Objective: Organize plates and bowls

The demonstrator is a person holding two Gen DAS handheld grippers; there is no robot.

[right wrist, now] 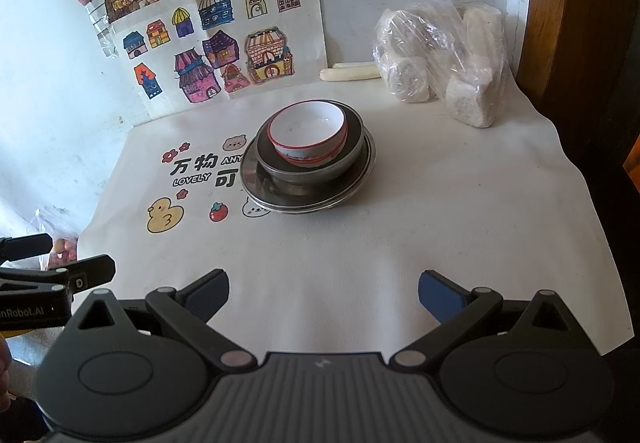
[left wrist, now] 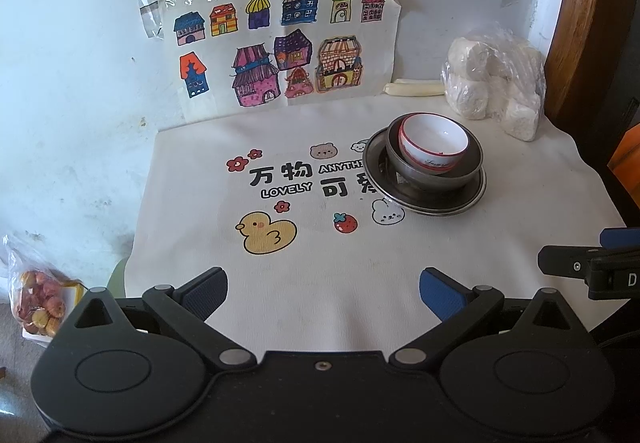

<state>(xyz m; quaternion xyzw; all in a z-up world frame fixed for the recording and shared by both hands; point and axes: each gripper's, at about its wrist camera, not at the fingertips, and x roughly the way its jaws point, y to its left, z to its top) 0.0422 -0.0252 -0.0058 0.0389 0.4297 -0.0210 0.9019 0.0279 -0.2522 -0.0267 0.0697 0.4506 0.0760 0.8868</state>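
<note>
On the cream printed cloth (left wrist: 360, 263) covering the desk I can read "万物", "LOVELY", the cut-off "ANYTHI" and part of "可", the rest hidden behind the stacked dishes. In my right wrist view the black body of the left hand-held gripper (right wrist: 28, 313) shows "nRobot.AI", and in my left wrist view the right hand-held gripper (left wrist: 616, 279) shows a single "D". The script on the red-rimmed white ceramic bowl (left wrist: 434, 143) is too small for me to read.

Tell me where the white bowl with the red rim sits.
The white bowl sits nested in the metal bowl on the metal plates, mid-table, in both views.
</note>
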